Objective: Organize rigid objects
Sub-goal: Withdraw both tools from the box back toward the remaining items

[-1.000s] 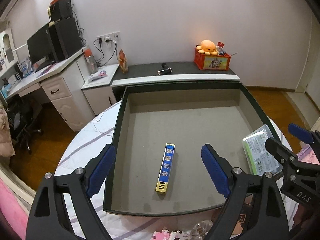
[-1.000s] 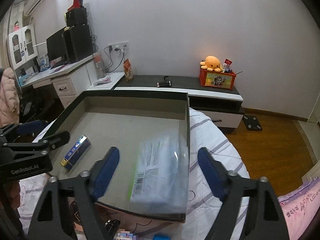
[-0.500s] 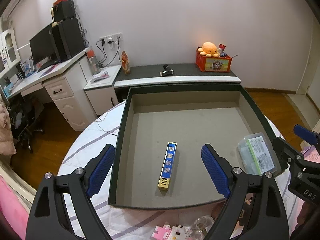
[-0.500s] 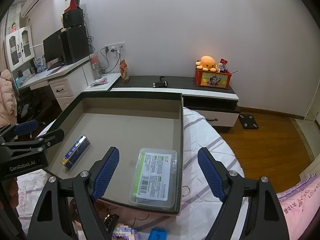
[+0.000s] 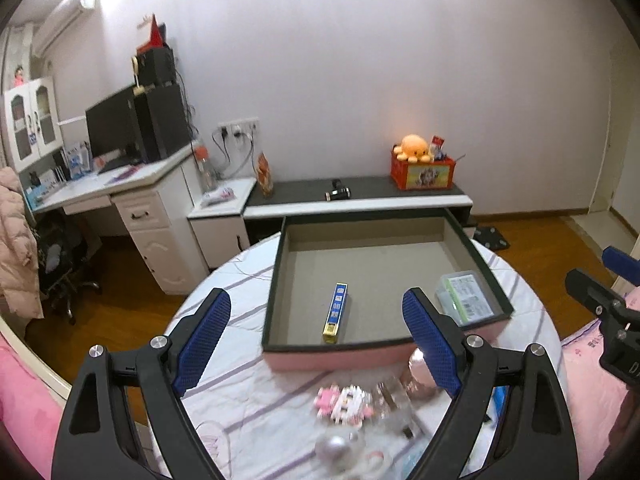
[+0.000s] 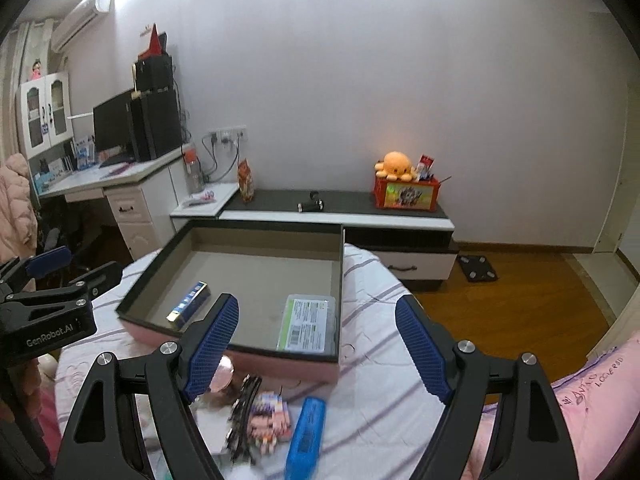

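A shallow dark-rimmed tray (image 5: 276, 280) (image 6: 340, 276) with a pink outside sits on the round table. Inside lie a long blue and gold box (image 5: 335, 312) (image 6: 189, 305) and a clear plastic case with a green and white label (image 5: 464, 298) (image 6: 308, 323). My left gripper (image 5: 316, 344) hangs open over the table's near side, nothing between its blue pads. My right gripper (image 6: 316, 348) is open too, empty, above loose items. In front of the tray lie a pink pixel-block figure (image 5: 344, 400) (image 6: 270, 416), a blue rectangular case (image 6: 306, 436), a rose-gold round object (image 5: 420, 368) (image 6: 220, 372) and a dark chain-like piece (image 6: 242, 420).
The table wears a white cloth with purple stripes (image 6: 384, 360). Pink bedding (image 6: 592, 392) lies at the right. Behind stand a low dark-topped cabinet (image 5: 360, 196), a white desk with a monitor (image 5: 120, 128) and an orange plush on a red box (image 6: 404, 184).
Both grippers pulled back and rose away from the tray. The clear case now rests in the tray's right corner. The loose items in front of the tray came into view.
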The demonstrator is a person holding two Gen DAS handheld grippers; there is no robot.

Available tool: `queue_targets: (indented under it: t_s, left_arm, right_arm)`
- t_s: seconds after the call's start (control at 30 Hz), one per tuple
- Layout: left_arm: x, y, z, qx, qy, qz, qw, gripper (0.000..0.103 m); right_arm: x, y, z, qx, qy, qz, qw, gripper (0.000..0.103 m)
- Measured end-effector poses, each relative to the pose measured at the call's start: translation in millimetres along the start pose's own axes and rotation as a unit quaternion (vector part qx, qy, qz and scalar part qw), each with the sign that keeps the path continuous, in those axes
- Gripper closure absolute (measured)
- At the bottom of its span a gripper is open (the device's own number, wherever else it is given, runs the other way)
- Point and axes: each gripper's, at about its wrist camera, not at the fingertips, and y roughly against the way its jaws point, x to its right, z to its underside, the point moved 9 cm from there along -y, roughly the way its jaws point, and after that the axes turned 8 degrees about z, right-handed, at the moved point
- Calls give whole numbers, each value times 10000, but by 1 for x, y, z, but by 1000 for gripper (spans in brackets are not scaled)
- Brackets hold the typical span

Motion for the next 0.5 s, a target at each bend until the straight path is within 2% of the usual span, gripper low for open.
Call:
queue_targets:
  t_s: [0.3, 0.5]
  left_arm:
    - [10, 70, 22, 392, -6, 47, 9992, 13]
    - [15, 94, 44, 404, -19, 30, 9992, 13]
  right_arm:
    - [7, 73, 21, 296, -49, 42, 9995, 21]
    - [3, 103, 37, 379, 23, -9, 9993, 21]
